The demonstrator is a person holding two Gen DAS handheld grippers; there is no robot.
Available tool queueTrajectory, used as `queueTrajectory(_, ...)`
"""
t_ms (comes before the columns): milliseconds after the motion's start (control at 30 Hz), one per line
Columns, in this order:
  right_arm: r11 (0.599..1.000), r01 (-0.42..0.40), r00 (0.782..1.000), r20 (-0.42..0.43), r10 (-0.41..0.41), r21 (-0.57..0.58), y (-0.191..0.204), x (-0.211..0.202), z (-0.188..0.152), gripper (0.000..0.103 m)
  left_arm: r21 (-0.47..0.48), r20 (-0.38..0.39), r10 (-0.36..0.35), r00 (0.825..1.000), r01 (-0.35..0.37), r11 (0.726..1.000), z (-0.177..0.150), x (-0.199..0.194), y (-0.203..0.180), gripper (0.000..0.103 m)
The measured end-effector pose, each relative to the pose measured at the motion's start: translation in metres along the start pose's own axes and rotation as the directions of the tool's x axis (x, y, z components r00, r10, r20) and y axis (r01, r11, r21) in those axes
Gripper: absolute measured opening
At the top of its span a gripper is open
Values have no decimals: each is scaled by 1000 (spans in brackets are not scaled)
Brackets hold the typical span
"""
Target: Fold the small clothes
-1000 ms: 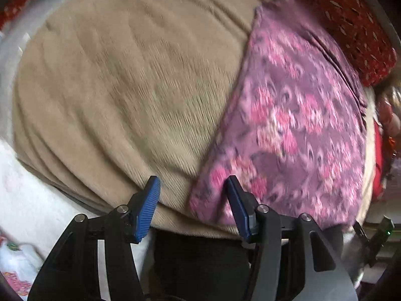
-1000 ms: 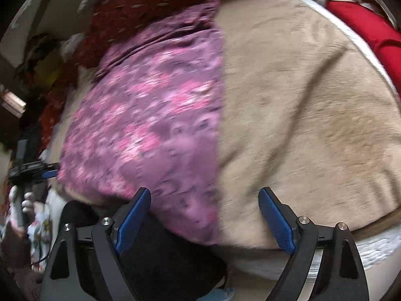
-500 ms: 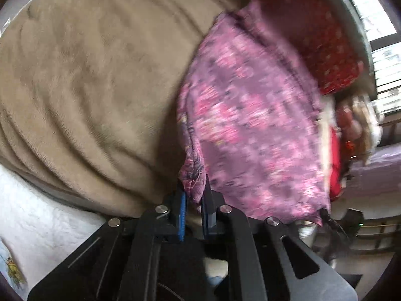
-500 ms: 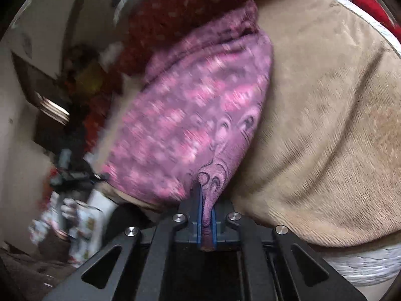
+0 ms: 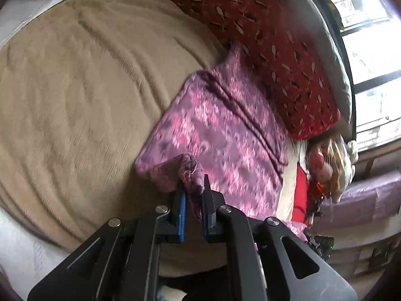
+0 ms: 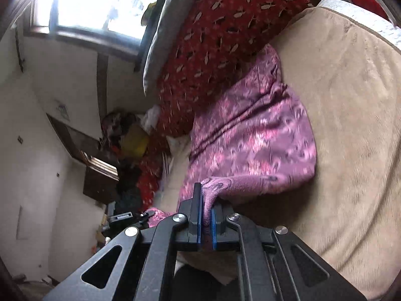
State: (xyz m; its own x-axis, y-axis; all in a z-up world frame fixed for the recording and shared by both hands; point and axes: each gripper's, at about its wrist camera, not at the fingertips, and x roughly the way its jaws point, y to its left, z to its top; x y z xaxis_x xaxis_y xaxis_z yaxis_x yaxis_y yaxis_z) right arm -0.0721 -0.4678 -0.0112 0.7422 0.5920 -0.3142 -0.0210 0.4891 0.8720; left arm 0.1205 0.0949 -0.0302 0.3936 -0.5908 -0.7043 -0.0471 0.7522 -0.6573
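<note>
A small purple garment with pink flowers [image 5: 225,130] lies on a beige blanket [image 5: 75,95]; it also shows in the right wrist view [image 6: 253,145]. My left gripper [image 5: 194,183] is shut on one near corner of the garment and holds it lifted off the blanket. My right gripper [image 6: 205,200] is shut on the other near corner, also lifted. The near edge hangs between the two grippers, and the far part rests on the blanket against a red cushion.
A red patterned cushion [image 5: 270,50] and a grey pillow [image 6: 163,25] stand behind the garment. The beige blanket [image 6: 351,125] spreads wide beside it. Clutter and a window [image 6: 100,0] lie past the bed's edge.
Both grippers went from open to shut on the garment's near corners, then lifted them up and toward the far side, so the near edge rose off the blanket.
</note>
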Motion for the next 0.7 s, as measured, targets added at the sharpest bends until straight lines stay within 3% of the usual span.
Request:
queueTrajectory(367, 998, -34, 997, 72, 31, 45, -21, 46, 77, 5, -18, 86, 49, 995, -48, 999, 93, 28, -49, 7)
queueTrajectory(600, 992, -47, 989, 144, 30, 116, -56, 92, 142, 5, -29, 112, 25, 993, -22, 999, 174, 74, -94, 7)
queueTrajectory(700, 987, -38, 983, 182, 10, 156, -72, 112, 171, 5, -19, 116, 53, 992, -51, 999, 202, 101, -114, 7)
